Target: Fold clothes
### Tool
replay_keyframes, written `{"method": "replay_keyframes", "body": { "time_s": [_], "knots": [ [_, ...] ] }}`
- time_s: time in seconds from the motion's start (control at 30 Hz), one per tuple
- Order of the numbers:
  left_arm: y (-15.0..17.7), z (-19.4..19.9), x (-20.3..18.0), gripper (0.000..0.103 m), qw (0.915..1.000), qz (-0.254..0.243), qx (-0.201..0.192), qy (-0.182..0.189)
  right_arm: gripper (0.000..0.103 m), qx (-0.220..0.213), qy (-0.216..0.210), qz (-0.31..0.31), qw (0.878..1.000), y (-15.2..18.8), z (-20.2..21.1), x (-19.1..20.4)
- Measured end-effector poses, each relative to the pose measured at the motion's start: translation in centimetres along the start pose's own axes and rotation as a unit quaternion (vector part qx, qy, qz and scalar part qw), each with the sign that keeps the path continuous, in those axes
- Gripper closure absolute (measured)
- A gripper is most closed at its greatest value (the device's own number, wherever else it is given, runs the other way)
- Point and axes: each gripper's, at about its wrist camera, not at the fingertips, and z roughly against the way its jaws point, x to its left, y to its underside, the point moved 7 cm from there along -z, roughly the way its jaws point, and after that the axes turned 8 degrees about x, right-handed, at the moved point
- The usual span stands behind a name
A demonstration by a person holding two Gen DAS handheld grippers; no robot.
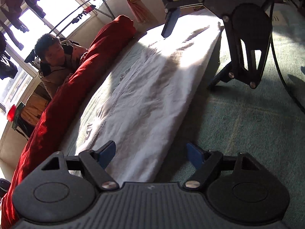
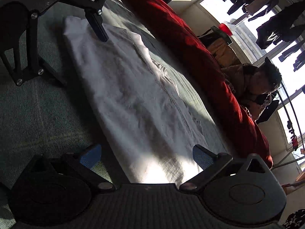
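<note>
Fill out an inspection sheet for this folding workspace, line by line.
Surface: grey-green woven bed cover, partly sunlit.
Job's things: white wrinkled cotton garment, folded into a long strip, lying flat.
Clutter: rolled red quilt along the far side of the garment.
Grippers: left gripper open, straddling one end of the garment; right gripper open at the opposite end; neither grips cloth.
Cables: black cable trailing from the right gripper.
Surroundings: seated person in a tan jacket beyond the quilt; dark clothes hanging at bright windows; red cup.
</note>
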Motion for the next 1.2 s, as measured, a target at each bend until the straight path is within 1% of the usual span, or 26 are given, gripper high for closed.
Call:
{"method": "replay_keyframes", "body": {
  "time_s": [0.13, 0.23, 0.37, 0.47, 0.53, 0.57, 0.67, 0.77, 0.83, 0.87, 0.97, 1.0, 1.2],
  "knots": [
    [-1.5, -1.4, -0.4, 0.02, 0.9992, -0.032, -0.009, -0.02, 0.0, -0.005, 0.007, 0.031, 0.999, -1.2, -1.6, 0.9],
    [-1.2, -1.8, 0.2, 0.02, 0.999, -0.034, -0.011, -0.027, 0.0, -0.007, 0.014, 0.052, 0.998, -1.9, -2.7, 1.3],
    [1.6, -1.8, 1.7, 0.02, 0.9964, -0.048, 0.012, -0.069, 0.0, 0.019, 0.047, 0.058, 0.997, 1.3, -2.9, -1.1],
    [3.1, -2.1, 2.9, 0.02, 0.9955, -0.036, 0.03, -0.082, 0.0, 0.049, 0.087, 0.069, 0.993, 4.4, -2.9, -3.0],
    [4.1, -2.3, 3.7, 0.02, 0.9947, -0.026, 0.041, -0.09, 0.0, 0.053, 0.104, 0.068, 0.991, 5.4, -3.1, -3.7],
    [3.9, -2.5, 3.8, 0.02, 0.9943, -0.025, 0.042, -0.095, 0.0, 0.053, 0.11, 0.067, 0.99, 5.7, -3.2, -3.9],
    [2.3, -3.3, 3.4, 0.02, 0.9929, -0.045, 0.03, -0.106, 0.002, 0.032, 0.126, 0.079, 0.988, 4.3, -3.9, -3.3],
    [0.8, -4.1, 3.3, 0.021, 0.9947, -0.039, 0.019, -0.093, 0.006, 0.015, 0.121, 0.087, 0.989, 2.5, -4.6, -2.3],
    [0.9, -4.2, 3.6, 0.02, 0.996, -0.028, 0.018, -0.084, 0.006, 0.008, 0.114, 0.093, 0.989, 2.2, -4.9, -2.4],
    [0.9, -4.3, 3.7, 0.02, 0.9965, -0.023, 0.017, -0.079, 0.006, 0.006, 0.11, 0.092, 0.99, 2.2, -5.1, -2.5],
    [1.5, -4.4, 4.1, 0.02, 0.9979, 0.007, 0.018, -0.062, 0.004, 0.006, 0.094, 0.064, 0.993, 2.6, -5.3, -3.3],
    [1.6, -4.4, 4.2, 0.02, 0.998, 0.014, 0.019, -0.058, 0.0, 0.004, 0.09, 0.057, 0.994, 2.7, -5.3, -3.6],
    [1.9, -4.3, 4.3, 0.021, 0.9983, 0.021, 0.017, -0.052, 0.0, -0.017, 0.083, 0.057, 0.995, 2.9, -5.3, -3.8]
  ]
}}
